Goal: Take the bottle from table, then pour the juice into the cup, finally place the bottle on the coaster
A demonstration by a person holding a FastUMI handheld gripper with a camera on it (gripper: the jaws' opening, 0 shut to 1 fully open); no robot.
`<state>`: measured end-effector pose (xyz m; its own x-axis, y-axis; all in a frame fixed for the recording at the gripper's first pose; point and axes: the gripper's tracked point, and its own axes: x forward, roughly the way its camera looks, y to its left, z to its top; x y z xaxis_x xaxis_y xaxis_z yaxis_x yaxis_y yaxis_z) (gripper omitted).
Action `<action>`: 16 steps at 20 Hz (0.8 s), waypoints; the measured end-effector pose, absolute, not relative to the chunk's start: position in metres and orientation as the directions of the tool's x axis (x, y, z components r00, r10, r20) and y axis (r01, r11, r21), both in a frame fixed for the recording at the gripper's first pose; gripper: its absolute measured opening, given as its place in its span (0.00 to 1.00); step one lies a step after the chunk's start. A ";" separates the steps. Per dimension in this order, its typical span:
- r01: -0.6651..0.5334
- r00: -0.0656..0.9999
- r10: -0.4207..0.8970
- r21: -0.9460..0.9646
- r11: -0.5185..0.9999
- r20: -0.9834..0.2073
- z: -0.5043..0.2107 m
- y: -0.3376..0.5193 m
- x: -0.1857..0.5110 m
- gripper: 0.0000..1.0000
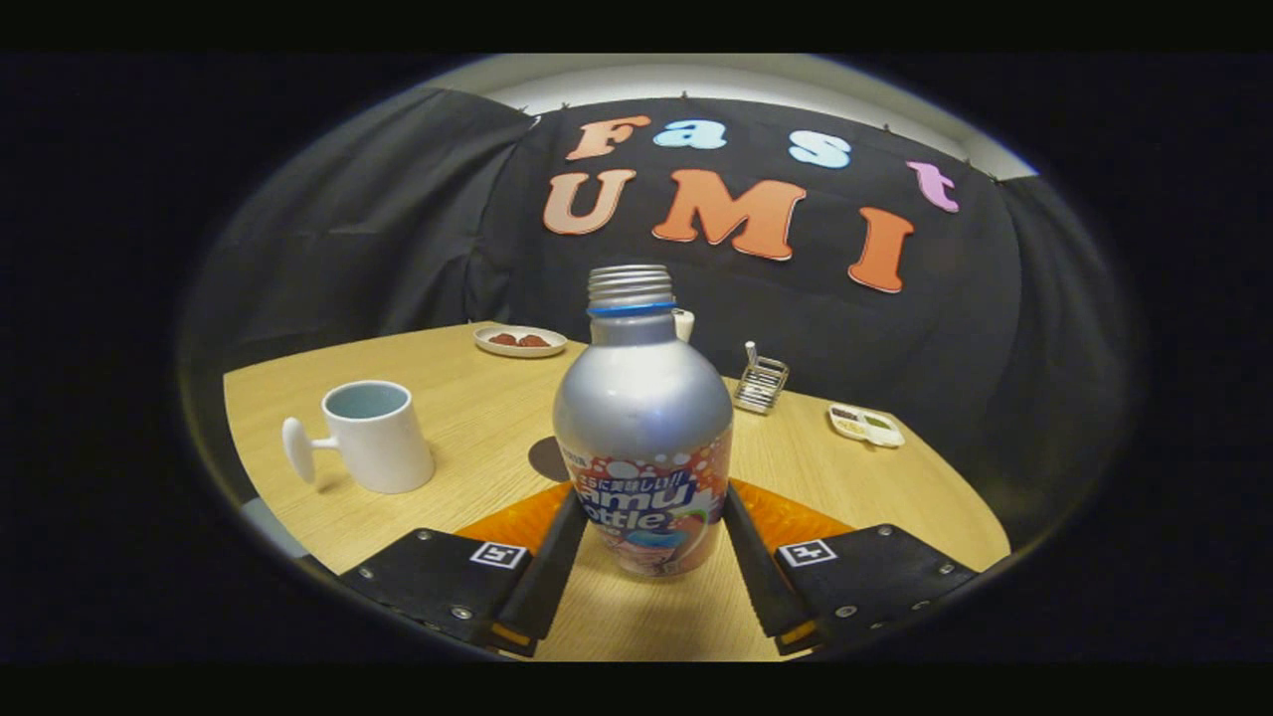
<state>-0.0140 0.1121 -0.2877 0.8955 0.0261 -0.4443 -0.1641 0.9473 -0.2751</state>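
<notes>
Between the gripper [651,527] fingers, pressed on both sides, the bottle [643,428] stands upright near the table [477,418] front edge: silver body, uncapped threaded neck, blue ring, printed label. An orange coaster [796,517] lies just behind it; the white cup [373,436] sits near the left edge.

The bottle [644,428] is standing upright on the table [477,418] between the gripper [651,512]'s 2 fingers, both pressing its sides — the cup [373,436] sitting to its left, a plate [519,340] lying beyond, a rack [761,385] and a small tray [867,426] lying to its right.
</notes>
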 end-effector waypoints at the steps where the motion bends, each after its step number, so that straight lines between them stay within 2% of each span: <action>1: -0.168 0.900 0.013 -0.321 0.932 -0.435 -0.284 0.113 -0.012 0.77; 11: -0.193 0.941 -0.048 -0.650 0.735 -0.334 -0.254 0.141 0.011 0.77; 16: -0.207 0.957 -0.043 -0.782 0.587 -0.286 -0.248 0.158 0.016 0.77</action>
<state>0.0156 0.1577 -0.2482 0.9572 -0.0432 -0.2861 -0.2073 0.5875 -0.7823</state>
